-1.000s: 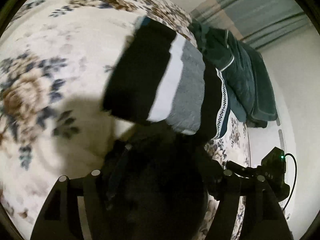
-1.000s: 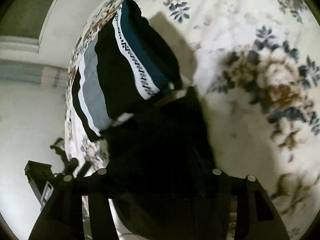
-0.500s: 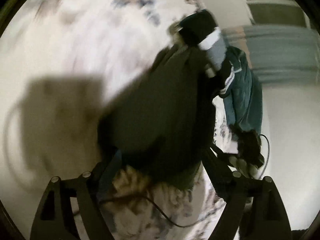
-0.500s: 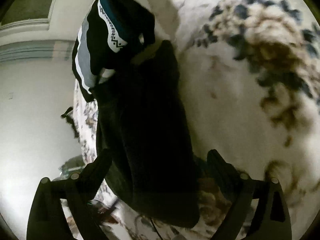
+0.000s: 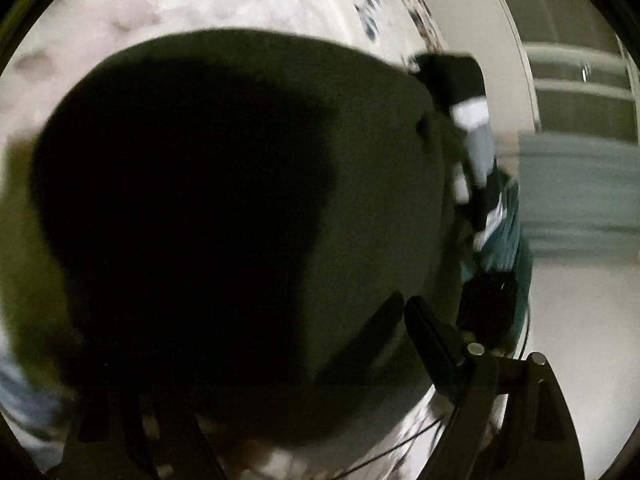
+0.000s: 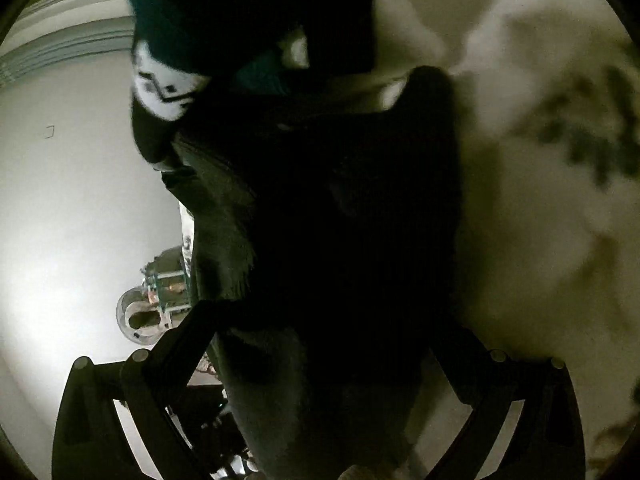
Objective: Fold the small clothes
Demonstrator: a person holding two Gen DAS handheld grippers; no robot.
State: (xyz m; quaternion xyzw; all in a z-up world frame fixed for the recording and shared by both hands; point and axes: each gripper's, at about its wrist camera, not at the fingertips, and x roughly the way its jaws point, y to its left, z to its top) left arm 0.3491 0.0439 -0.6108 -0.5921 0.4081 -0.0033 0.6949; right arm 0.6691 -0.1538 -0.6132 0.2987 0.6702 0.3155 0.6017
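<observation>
A dark, near-black garment fills most of the left wrist view and hangs close in front of the lens. My left gripper is shut on its edge; only the right finger shows. In the right wrist view the same dark garment hangs between the fingers, and my right gripper is shut on it. A folded stack of black, white, grey and teal clothes lies behind it, also at the top of the right wrist view.
The white floral bedspread lies under everything and shows at the right in the right wrist view. A teal garment lies beyond the stack. A pale wall and some equipment are off the bed's edge.
Both grippers have lifted the dark garment and moved it toward the folded stack. It now covers far more of both views, and the stack has shifted to the frame edges.
</observation>
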